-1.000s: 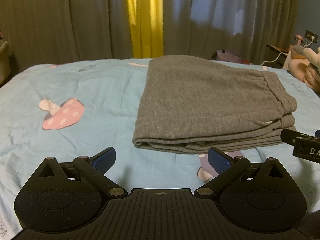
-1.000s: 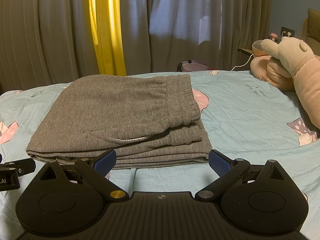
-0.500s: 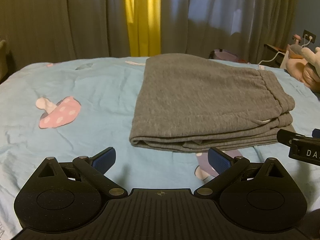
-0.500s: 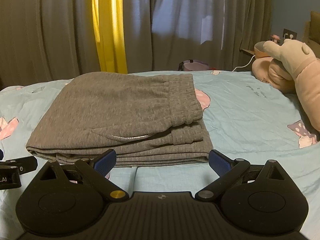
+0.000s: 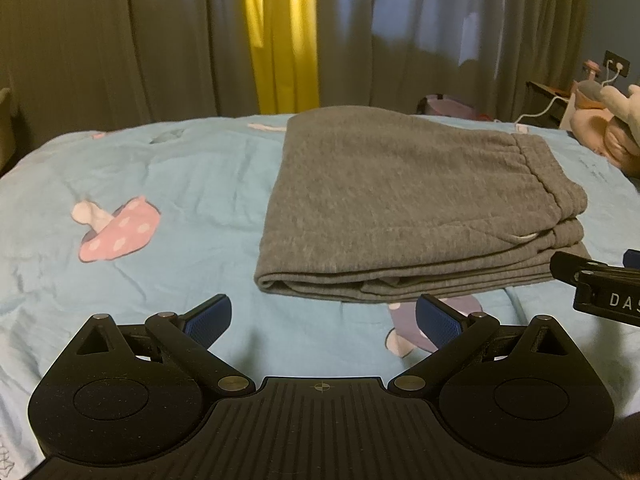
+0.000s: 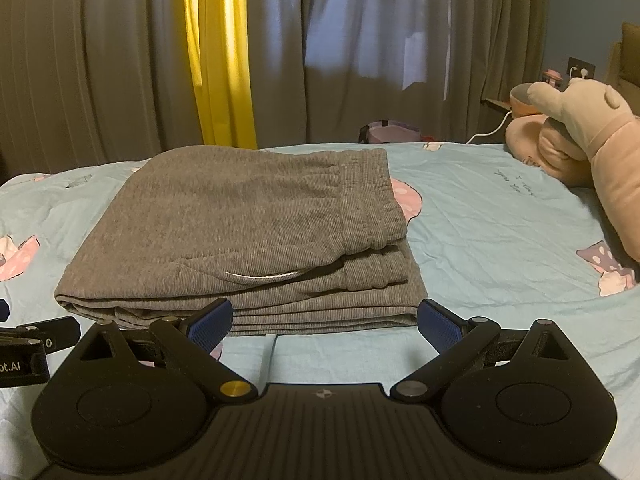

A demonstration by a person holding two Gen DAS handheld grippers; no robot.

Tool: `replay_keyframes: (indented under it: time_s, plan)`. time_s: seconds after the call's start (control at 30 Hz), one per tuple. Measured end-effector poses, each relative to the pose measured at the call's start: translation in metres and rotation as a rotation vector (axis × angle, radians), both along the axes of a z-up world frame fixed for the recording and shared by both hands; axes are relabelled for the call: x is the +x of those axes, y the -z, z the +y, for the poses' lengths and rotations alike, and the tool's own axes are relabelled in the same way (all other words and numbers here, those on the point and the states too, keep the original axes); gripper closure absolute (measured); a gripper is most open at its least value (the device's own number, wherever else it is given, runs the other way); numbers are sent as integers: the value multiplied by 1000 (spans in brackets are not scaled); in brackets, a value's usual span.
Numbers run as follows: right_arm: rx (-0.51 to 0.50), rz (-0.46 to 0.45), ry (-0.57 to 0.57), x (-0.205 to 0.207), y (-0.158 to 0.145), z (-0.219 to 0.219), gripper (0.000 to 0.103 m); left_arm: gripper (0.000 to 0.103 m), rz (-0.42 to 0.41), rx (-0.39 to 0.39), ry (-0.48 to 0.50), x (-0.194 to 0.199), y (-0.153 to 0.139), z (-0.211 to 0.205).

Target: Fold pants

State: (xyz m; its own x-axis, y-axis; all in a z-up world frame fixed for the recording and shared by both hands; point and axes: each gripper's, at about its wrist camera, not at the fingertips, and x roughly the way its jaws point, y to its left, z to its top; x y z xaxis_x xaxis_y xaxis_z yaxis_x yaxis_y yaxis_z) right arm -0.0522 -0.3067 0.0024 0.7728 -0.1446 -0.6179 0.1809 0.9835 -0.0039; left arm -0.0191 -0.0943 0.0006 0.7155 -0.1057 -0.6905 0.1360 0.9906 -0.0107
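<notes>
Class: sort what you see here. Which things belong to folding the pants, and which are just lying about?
Job: grey pants, folded on the bed; left gripper and right gripper, both open.

Lying about: plush toy, curtains, charging cable.

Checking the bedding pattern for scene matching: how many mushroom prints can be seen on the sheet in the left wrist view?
2: a pink mushroom print left of the folded pants, and a purple mushroom print at their near edge, partly behind a gripper finger. The pants may cover others.
</notes>
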Motion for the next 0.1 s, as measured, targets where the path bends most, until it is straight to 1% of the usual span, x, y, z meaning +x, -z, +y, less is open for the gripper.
replay_keyframes:
  time_s: [0.1]
  plan:
    - [3,1,0,1,0,-1,4,1,-4,0,10,-1,0,-1]
